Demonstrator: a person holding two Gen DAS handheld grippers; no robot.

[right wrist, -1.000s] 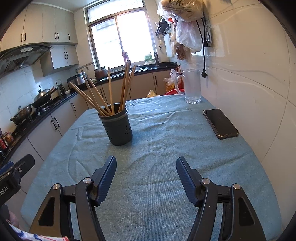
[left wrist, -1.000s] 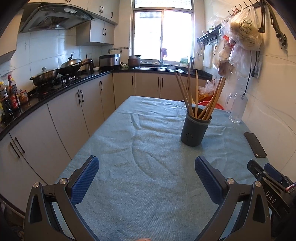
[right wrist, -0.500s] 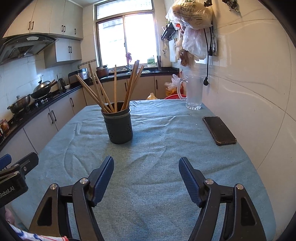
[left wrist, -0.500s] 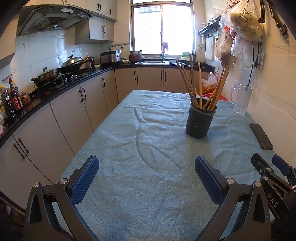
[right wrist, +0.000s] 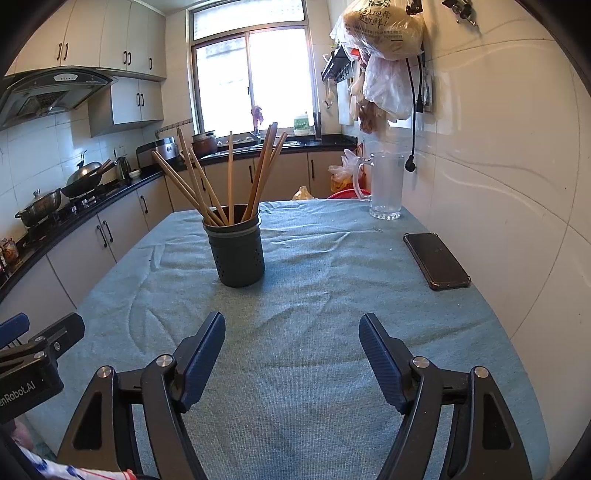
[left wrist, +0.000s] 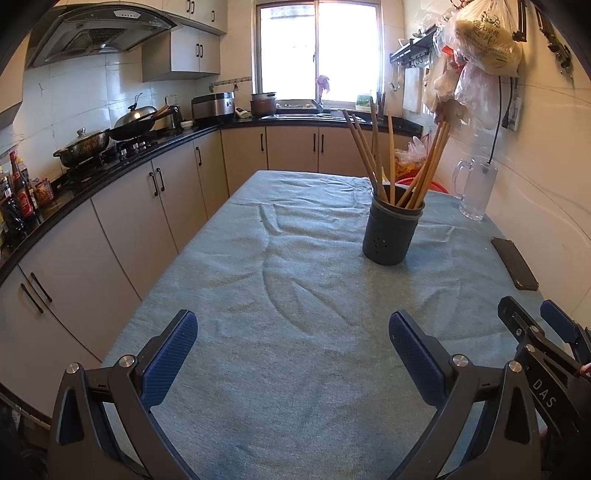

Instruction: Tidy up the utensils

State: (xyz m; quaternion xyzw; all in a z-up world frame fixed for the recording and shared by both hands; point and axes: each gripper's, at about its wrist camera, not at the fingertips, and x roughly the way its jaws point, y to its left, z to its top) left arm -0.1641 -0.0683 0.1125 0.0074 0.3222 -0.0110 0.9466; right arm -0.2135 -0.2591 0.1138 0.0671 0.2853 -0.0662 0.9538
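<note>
A dark grey perforated holder (left wrist: 391,234) stands upright on the blue-green tablecloth (left wrist: 295,295), right of centre. It also shows in the right wrist view (right wrist: 236,251). Several wooden chopsticks (left wrist: 384,158) stand in it, fanned out; they also show in the right wrist view (right wrist: 221,177). My left gripper (left wrist: 291,343) is open and empty, well short of the holder. My right gripper (right wrist: 291,347) is open and empty, also short of it. The right gripper also shows at the left view's right edge (left wrist: 535,328).
A black phone (right wrist: 436,260) lies on the cloth near the wall. A glass mug (right wrist: 384,186) stands at the far right corner. Kitchen cabinets and a stove with pots (left wrist: 96,144) run along the left. Bags (right wrist: 384,33) hang on the right wall.
Both grippers have drawn back and tilted up a little, so the holder sits slightly farther off in both views. Both stay open and empty.
</note>
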